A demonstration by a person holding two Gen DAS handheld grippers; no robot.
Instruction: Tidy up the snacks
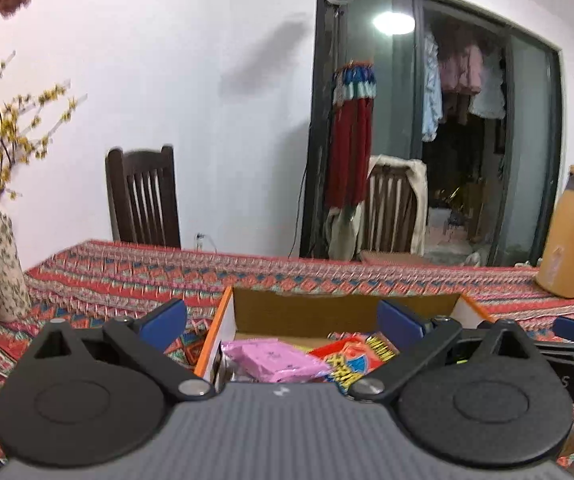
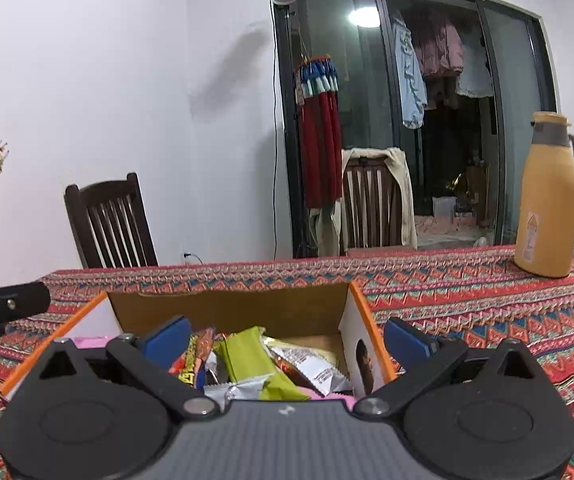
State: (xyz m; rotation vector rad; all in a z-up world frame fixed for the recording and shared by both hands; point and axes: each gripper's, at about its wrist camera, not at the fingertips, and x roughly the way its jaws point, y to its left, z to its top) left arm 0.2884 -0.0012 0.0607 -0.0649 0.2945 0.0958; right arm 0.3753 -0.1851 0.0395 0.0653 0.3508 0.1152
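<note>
1. The table (image 2: pixel 467 292), covered with a red patterned cloth, stretched across both views and carried everything else.
2. An open cardboard box (image 2: pixel 227 304) with orange edges stood on the cloth, near its front edge.
3. The left gripper (image 1: pixel 283 322) was held level above the box's near left part, pointing across the table, fingers spread wide and empty.
4. The right gripper (image 2: pixel 287 338) hovered level over the box's near right part, likewise spread wide and gripping nothing.
5. Inside the box lay the snacks: a pink packet (image 1: pixel 275 362), a red-and-yellow packet (image 1: pixel 351 360), a green bar (image 2: pixel 255 360) and a white wrapper (image 2: pixel 315 372).
</note>
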